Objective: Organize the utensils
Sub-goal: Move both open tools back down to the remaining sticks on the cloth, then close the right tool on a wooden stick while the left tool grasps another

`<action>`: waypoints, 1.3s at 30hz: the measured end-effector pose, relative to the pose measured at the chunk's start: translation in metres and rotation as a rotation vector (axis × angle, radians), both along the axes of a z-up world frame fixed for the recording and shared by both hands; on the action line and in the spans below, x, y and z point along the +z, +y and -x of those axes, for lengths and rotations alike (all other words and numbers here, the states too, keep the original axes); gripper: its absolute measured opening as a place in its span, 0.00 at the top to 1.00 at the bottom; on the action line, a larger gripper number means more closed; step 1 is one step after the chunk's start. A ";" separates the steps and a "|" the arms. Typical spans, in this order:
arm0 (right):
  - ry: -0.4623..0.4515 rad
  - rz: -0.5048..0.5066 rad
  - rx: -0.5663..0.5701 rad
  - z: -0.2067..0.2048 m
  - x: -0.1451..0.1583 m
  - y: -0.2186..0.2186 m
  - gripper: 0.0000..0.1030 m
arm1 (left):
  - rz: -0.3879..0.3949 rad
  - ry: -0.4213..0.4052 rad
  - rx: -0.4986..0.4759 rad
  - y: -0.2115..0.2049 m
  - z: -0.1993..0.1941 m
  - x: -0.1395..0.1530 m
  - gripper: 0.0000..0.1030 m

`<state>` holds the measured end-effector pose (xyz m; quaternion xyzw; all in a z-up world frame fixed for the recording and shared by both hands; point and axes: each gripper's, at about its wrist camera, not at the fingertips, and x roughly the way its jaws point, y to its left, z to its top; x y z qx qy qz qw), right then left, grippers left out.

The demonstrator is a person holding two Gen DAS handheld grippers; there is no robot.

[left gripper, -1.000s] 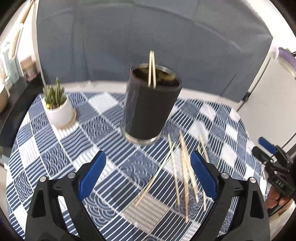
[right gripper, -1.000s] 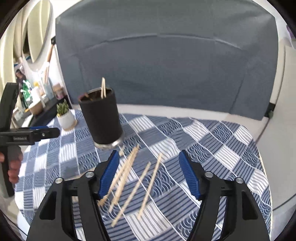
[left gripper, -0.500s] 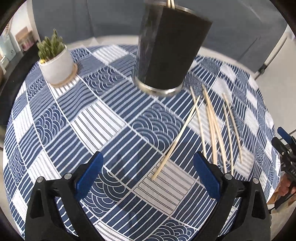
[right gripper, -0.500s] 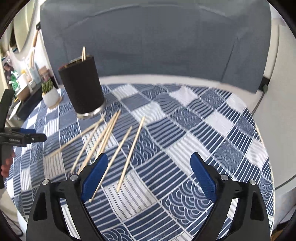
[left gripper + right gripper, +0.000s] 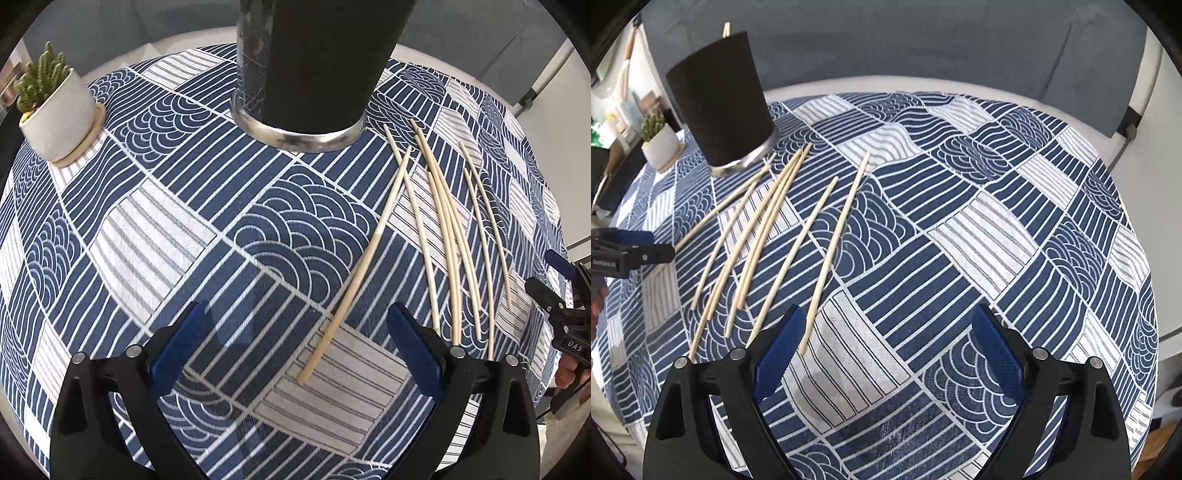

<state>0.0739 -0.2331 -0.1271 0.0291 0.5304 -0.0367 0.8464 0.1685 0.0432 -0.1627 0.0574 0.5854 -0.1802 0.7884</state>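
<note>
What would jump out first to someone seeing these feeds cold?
Probably the loose chopsticks fanned across the blue patterned tablecloth, just ahead and left of the open right tongs. Next, the tall black holder standing behind them with a pair of sticks poking out of its top. The open left tongs hang over one chopstick lying apart from the rest.

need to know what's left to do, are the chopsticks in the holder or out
Mostly out: seven chopsticks lie loose on the cloth beside the holder; one tip pokes above its rim.
</note>
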 end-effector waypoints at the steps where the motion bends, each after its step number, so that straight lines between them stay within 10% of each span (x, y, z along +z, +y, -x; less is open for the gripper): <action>1: 0.006 0.005 0.000 -0.002 -0.002 0.001 0.16 | -0.007 -0.004 -0.010 -0.002 -0.002 0.000 0.06; 39: 0.082 0.129 -0.201 -0.061 -0.021 -0.029 0.12 | -0.116 -0.079 -0.152 -0.053 -0.043 -0.012 0.04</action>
